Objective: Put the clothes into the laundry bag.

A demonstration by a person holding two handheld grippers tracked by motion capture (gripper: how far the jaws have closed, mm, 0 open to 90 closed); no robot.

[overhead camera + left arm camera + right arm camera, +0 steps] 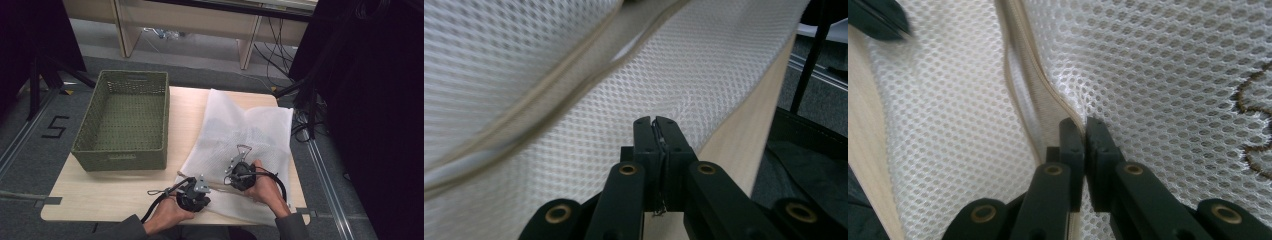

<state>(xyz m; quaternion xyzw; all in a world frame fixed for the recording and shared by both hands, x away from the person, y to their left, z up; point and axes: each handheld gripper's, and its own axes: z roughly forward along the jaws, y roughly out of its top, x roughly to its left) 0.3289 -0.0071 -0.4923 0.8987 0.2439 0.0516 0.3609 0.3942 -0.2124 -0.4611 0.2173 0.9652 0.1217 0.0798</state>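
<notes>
Because I want its zippered edge held taut, the white mesh laundry bag (240, 145) lies flat on the right half of the pale wooden table (100, 195), near edge towards me. My left gripper (655, 121) is clenched on the mesh at the near corner; my right gripper (1084, 122) pinches the beige zipper seam (1020, 75). A green woven basket (125, 117) waits left of the bag, probably to receive it.
</notes>
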